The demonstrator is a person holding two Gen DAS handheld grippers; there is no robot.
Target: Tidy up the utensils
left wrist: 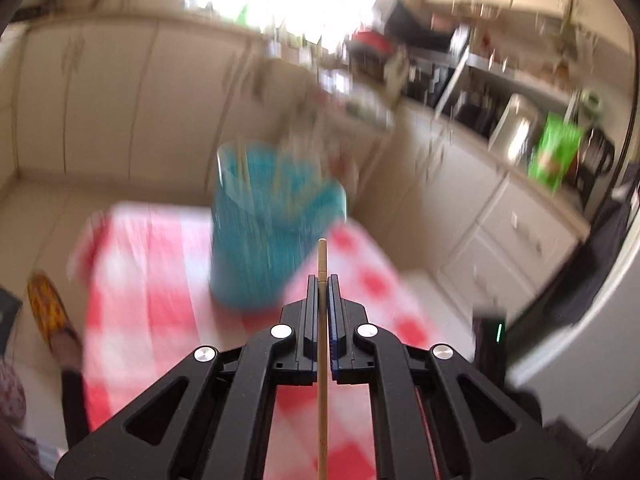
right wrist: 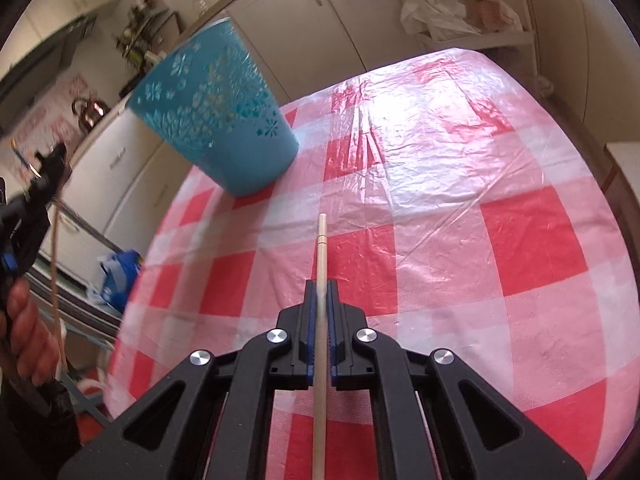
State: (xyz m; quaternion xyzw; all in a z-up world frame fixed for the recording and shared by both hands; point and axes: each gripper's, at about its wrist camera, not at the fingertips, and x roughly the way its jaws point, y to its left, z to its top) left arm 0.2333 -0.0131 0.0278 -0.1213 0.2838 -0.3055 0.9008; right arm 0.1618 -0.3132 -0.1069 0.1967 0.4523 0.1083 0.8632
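My left gripper (left wrist: 322, 280) is shut on a wooden chopstick (left wrist: 322, 264) that runs between its pads, the tip poking out ahead. Beyond it, blurred, stands a teal perforated holder (left wrist: 276, 224) on the red-and-white checked tablecloth (left wrist: 152, 280), with thin sticks showing inside it. My right gripper (right wrist: 321, 284) is shut on a second wooden chopstick (right wrist: 322, 240), held over the tablecloth (right wrist: 440, 200). The teal holder (right wrist: 212, 108) stands at that view's upper left. At its left edge the left gripper (right wrist: 48, 172) is held by a hand (right wrist: 28, 336), its chopstick (right wrist: 56, 264) hanging below.
Cream kitchen cabinets (left wrist: 120, 100) stand behind the table. A counter on the right carries a metal canister (left wrist: 516, 128) and a green packet (left wrist: 554, 152). A white plastic bag (right wrist: 448, 12) lies beyond the table's far edge. A blue bag (right wrist: 120, 276) sits on the floor.
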